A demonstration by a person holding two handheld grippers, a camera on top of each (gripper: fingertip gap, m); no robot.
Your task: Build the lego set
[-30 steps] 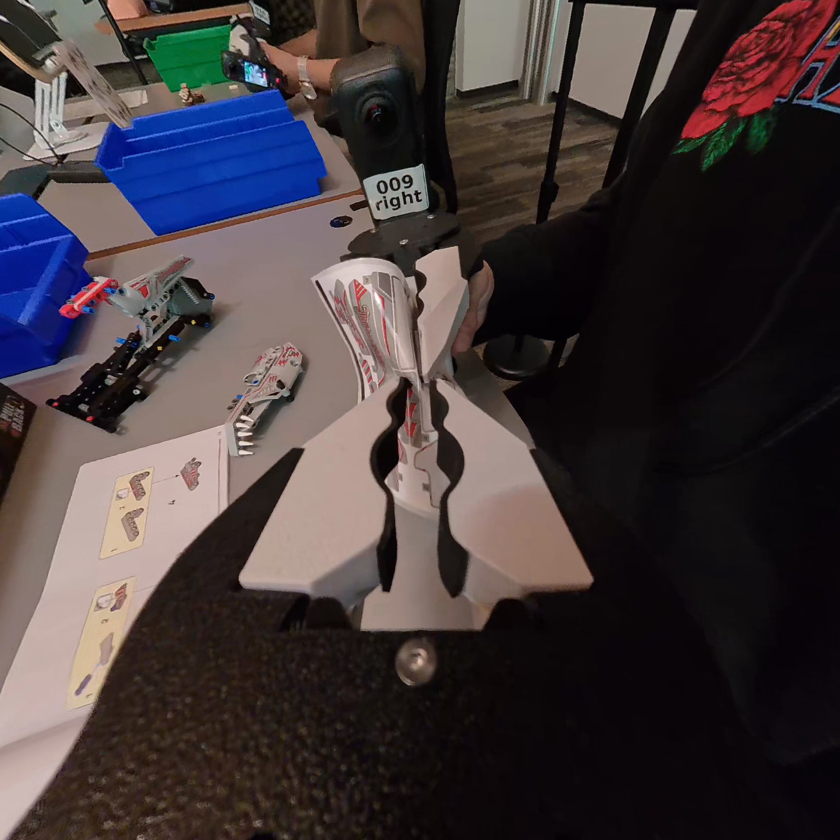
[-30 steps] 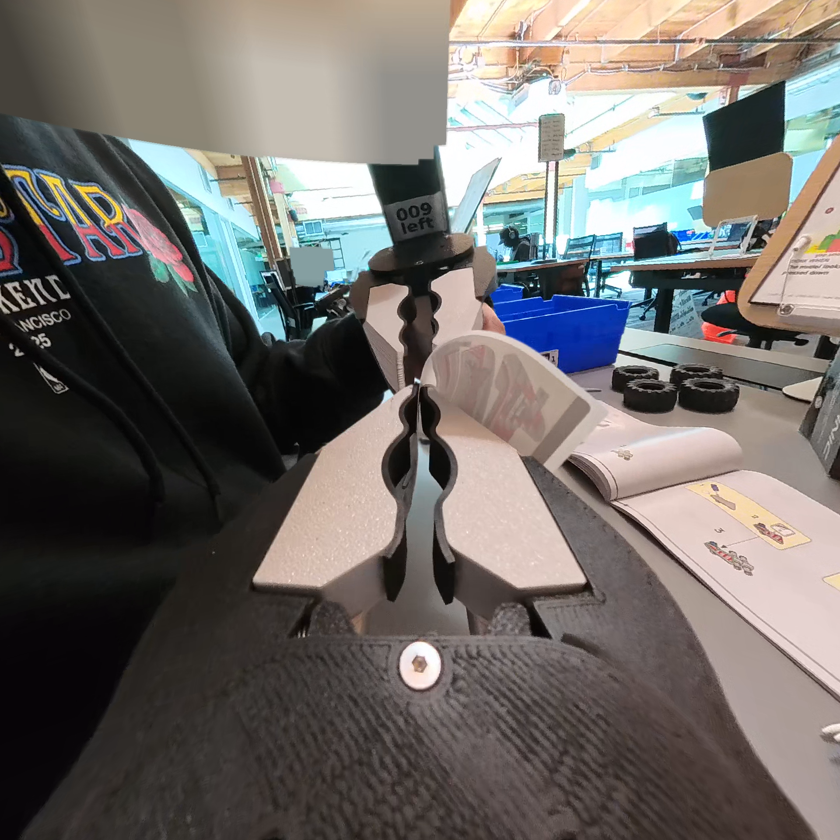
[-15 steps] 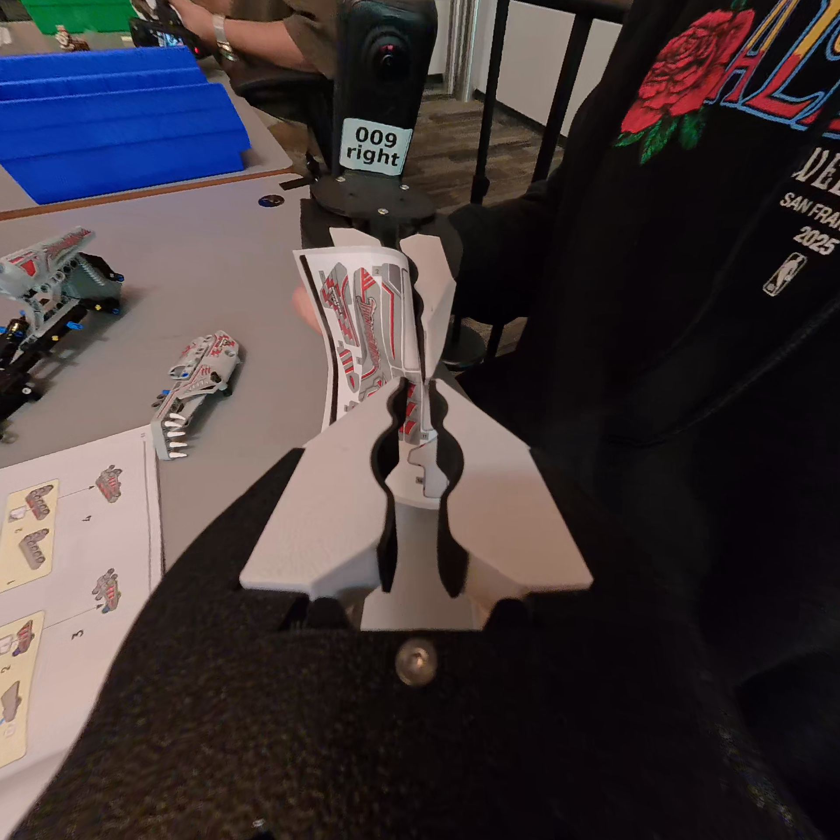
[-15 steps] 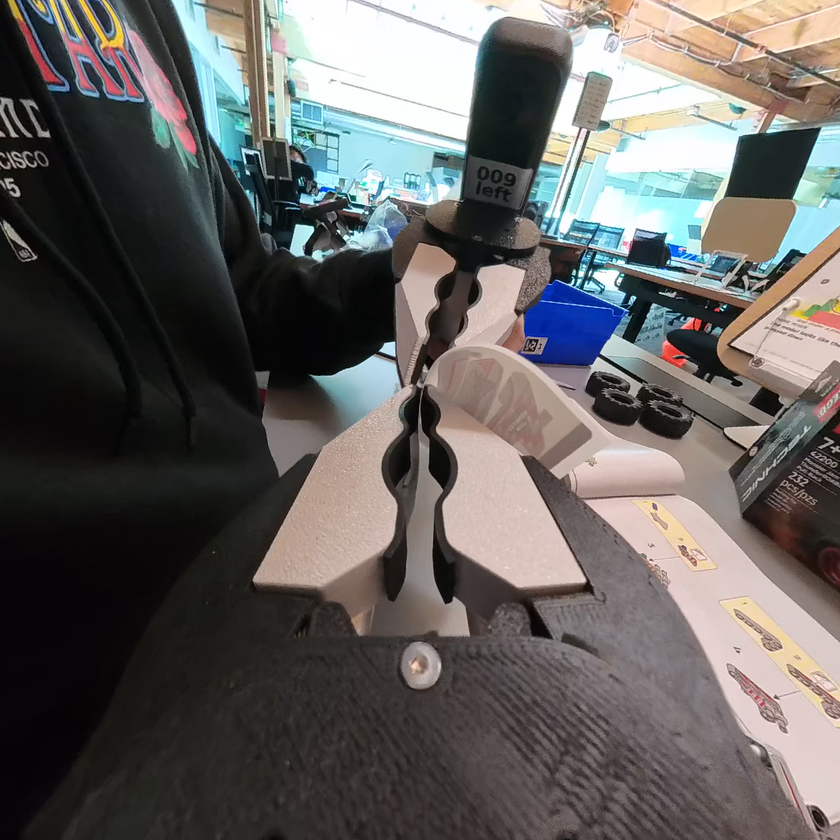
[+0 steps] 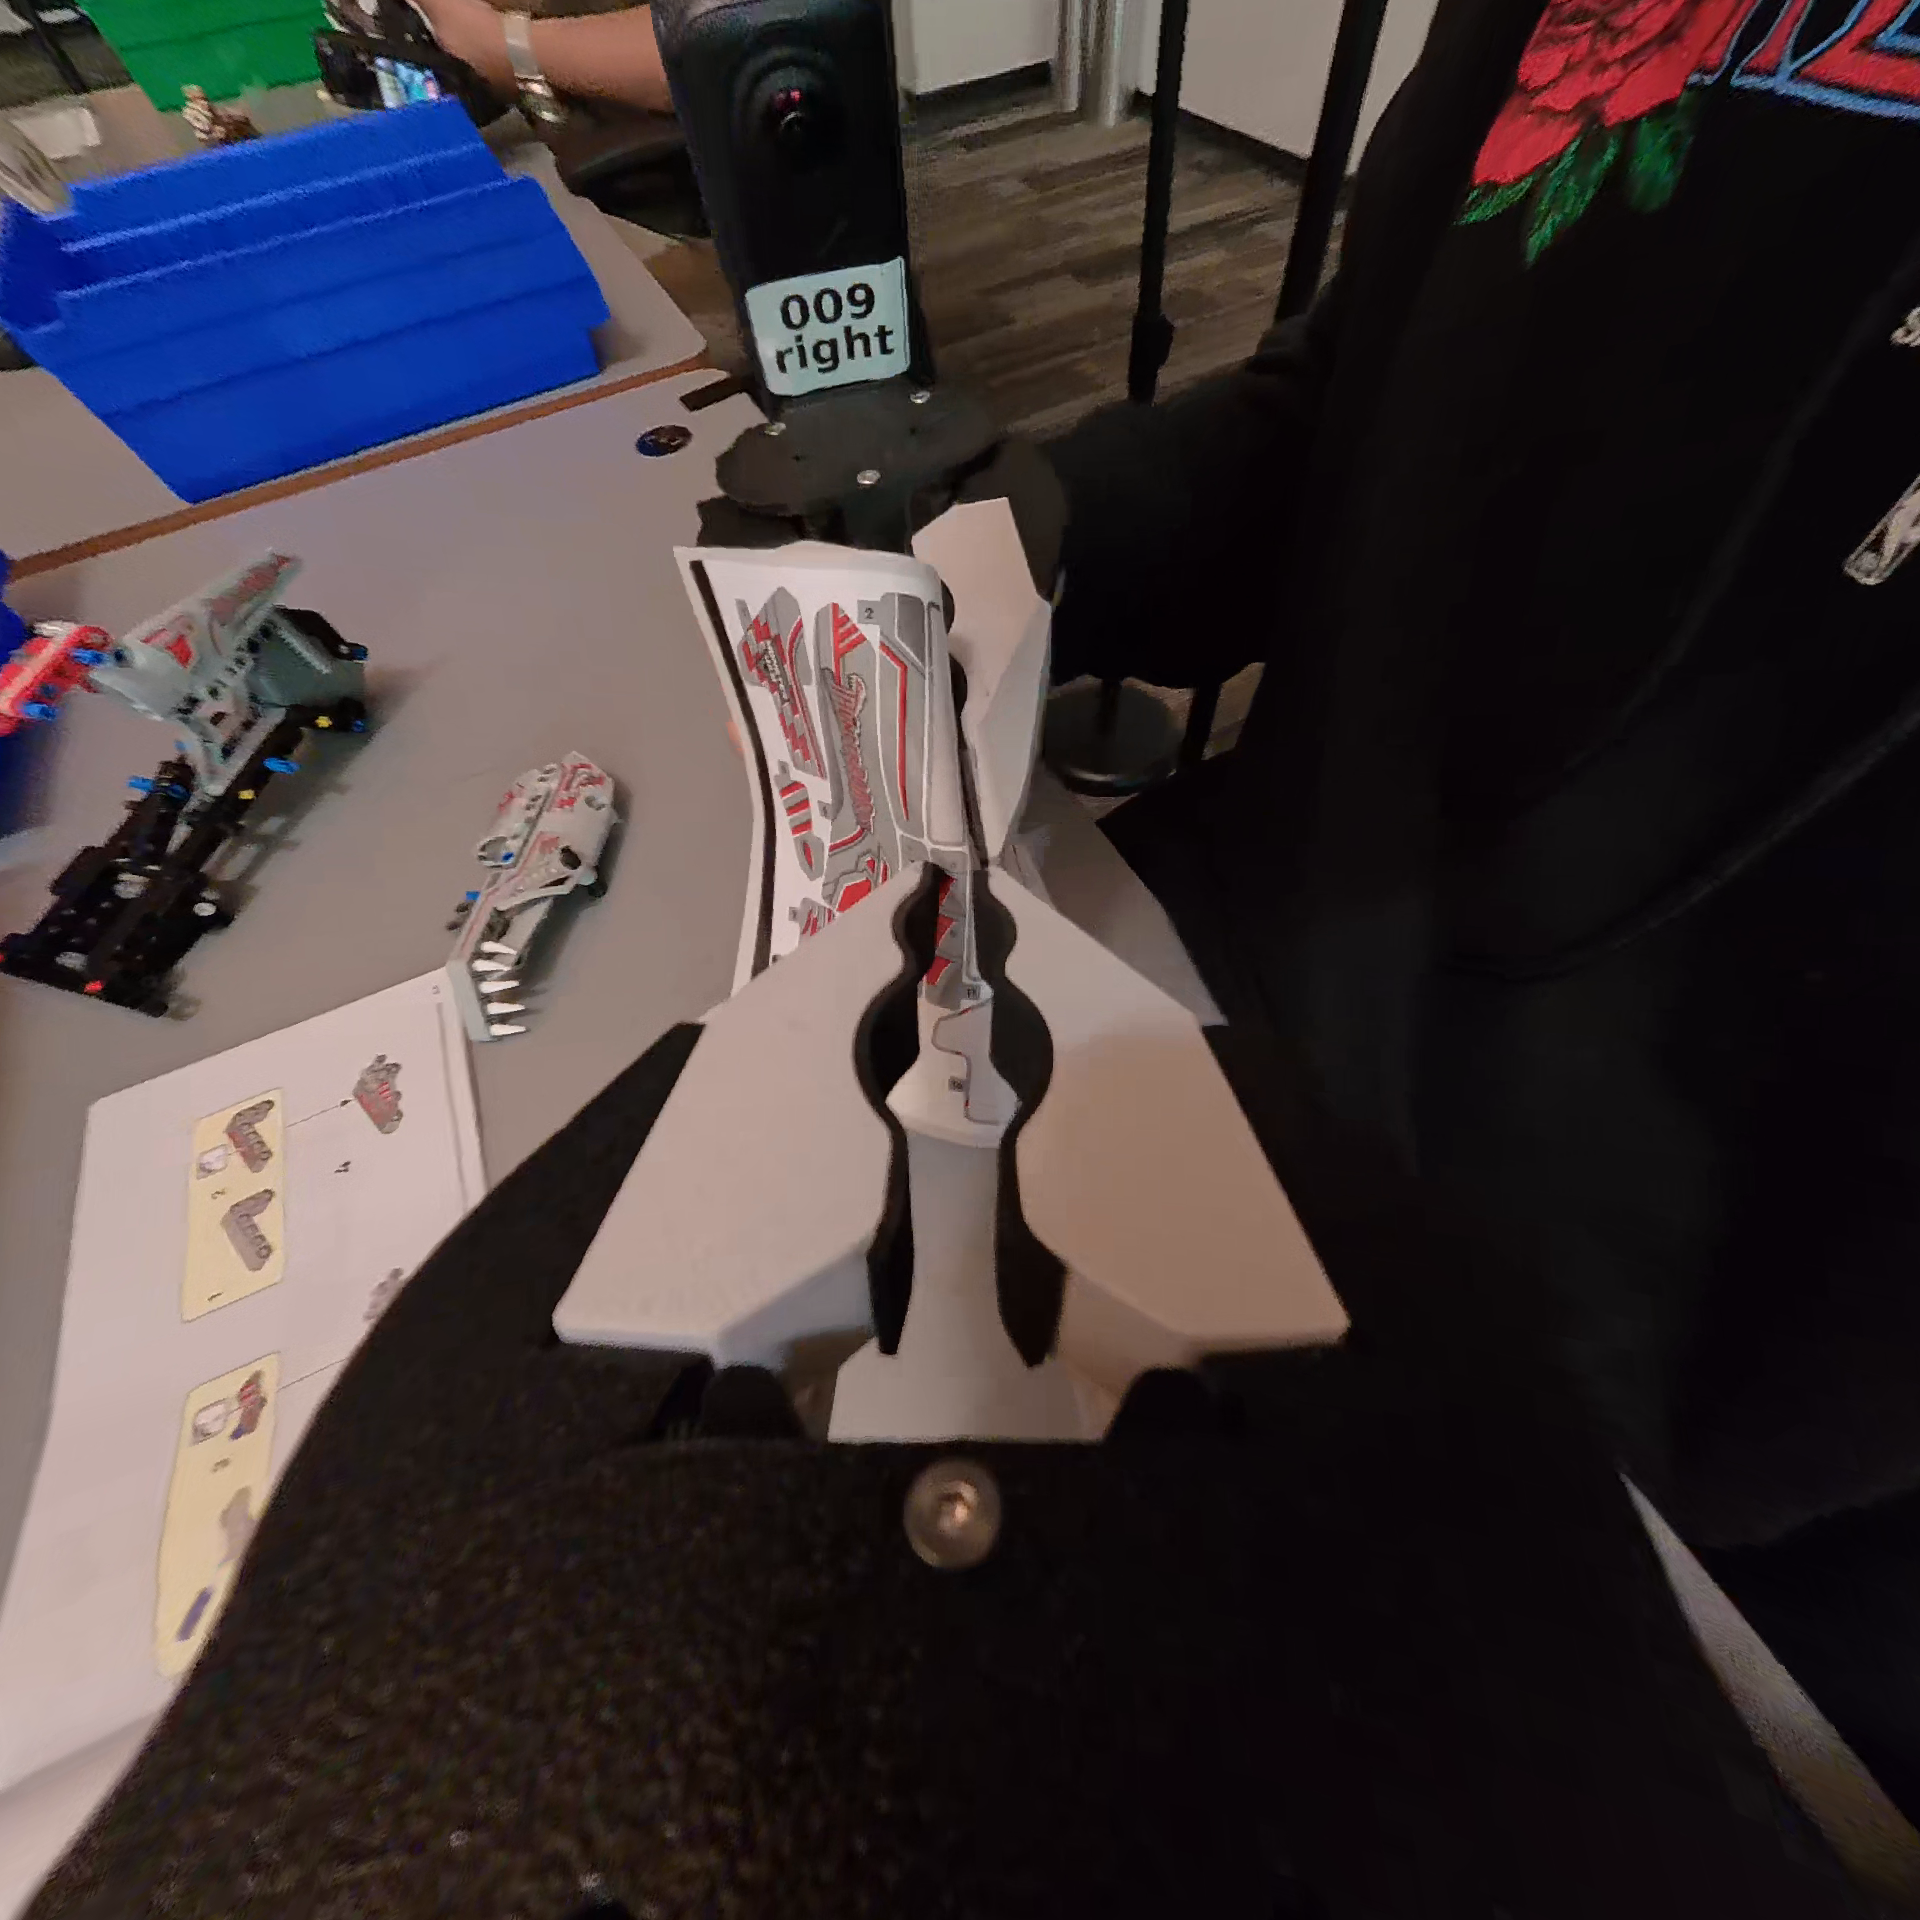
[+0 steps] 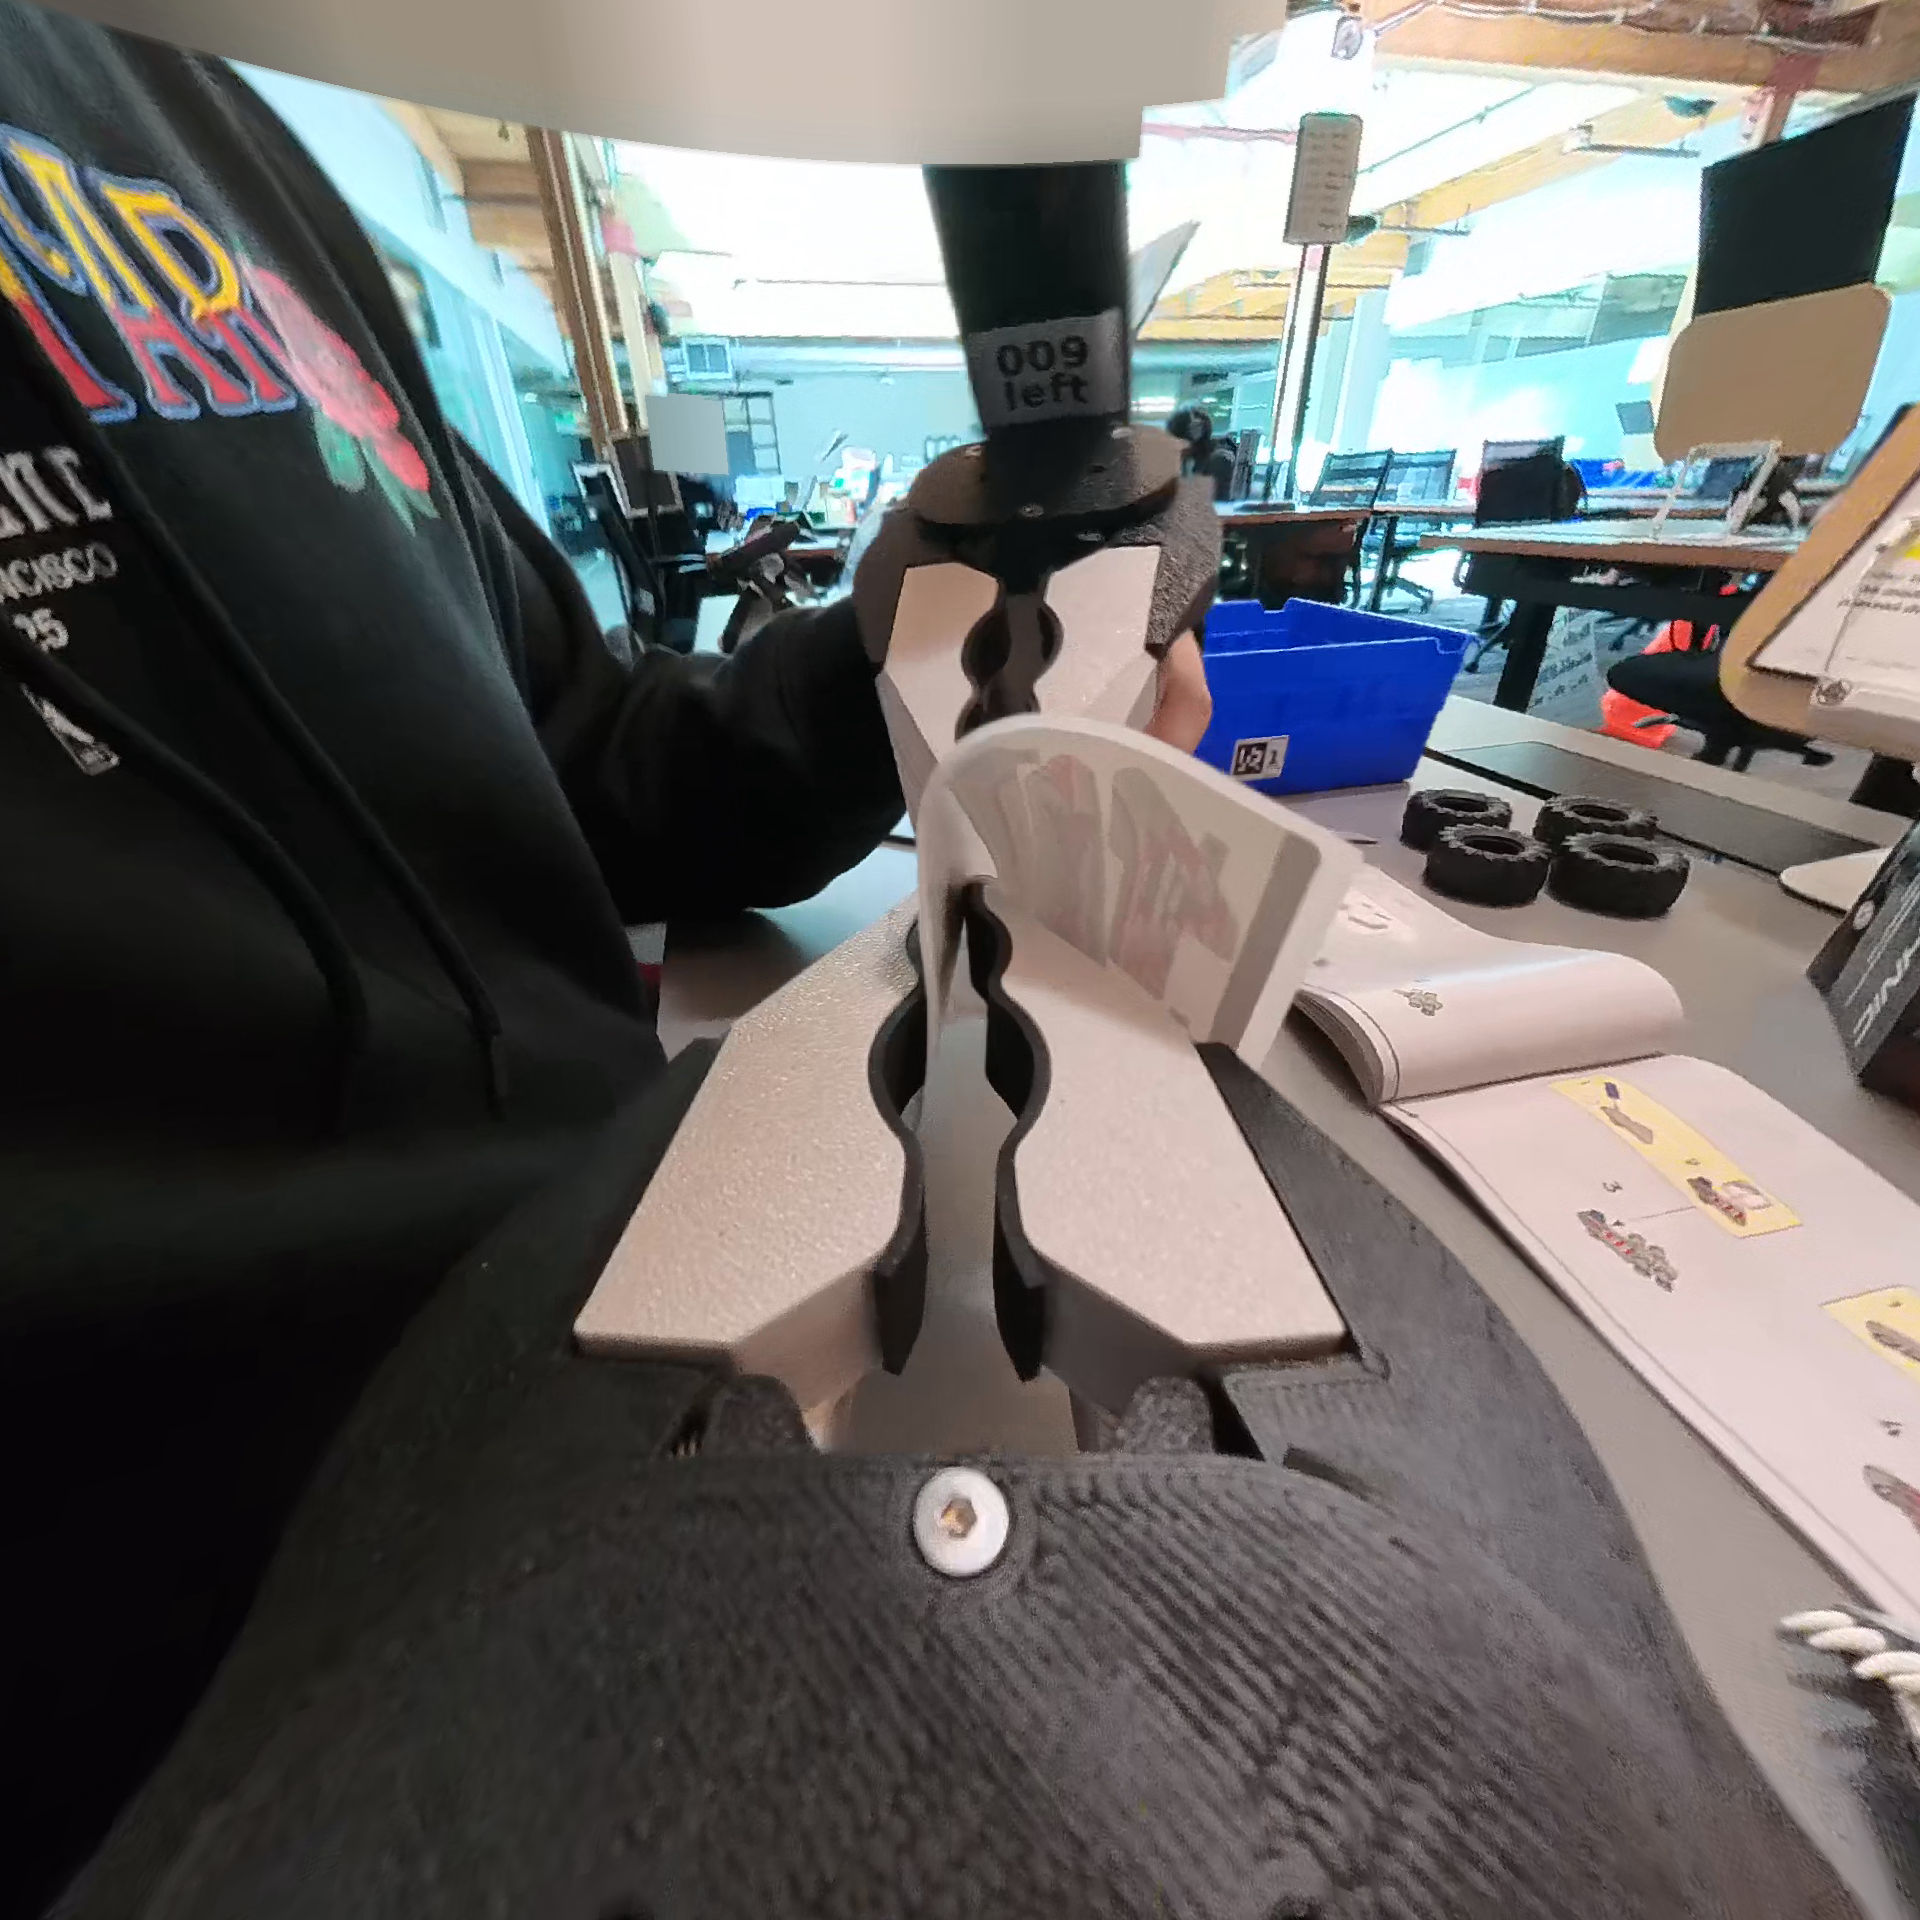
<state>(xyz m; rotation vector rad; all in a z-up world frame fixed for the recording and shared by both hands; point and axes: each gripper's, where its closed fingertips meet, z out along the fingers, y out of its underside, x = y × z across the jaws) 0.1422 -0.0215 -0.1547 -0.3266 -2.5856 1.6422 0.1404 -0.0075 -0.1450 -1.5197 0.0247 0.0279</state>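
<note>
A white sticker sheet with red and grey decals hangs in the air between my two grippers, bent into a curve. My left gripper is shut on its near edge. My right gripper is shut on the opposite edge, with the sheet's blank back curling to the right. Each gripper faces the other: the right one shows in the left wrist view and the left one in the right wrist view. A black and grey Lego chassis and a small grey toothed Lego part lie on the grey table.
An open instruction booklet lies on the table, also in the right wrist view. Blue bins stand at the back. Several black tyres, another blue bin and a black box are to the right. A person in a black hoodie is close. Left and right tips are no more than a few centimetres apart.
Both grippers stay clamped on the sticker sheet. They have tilted and shifted slightly, so the views swing, and the sheet bends in a fuller curve.
</note>
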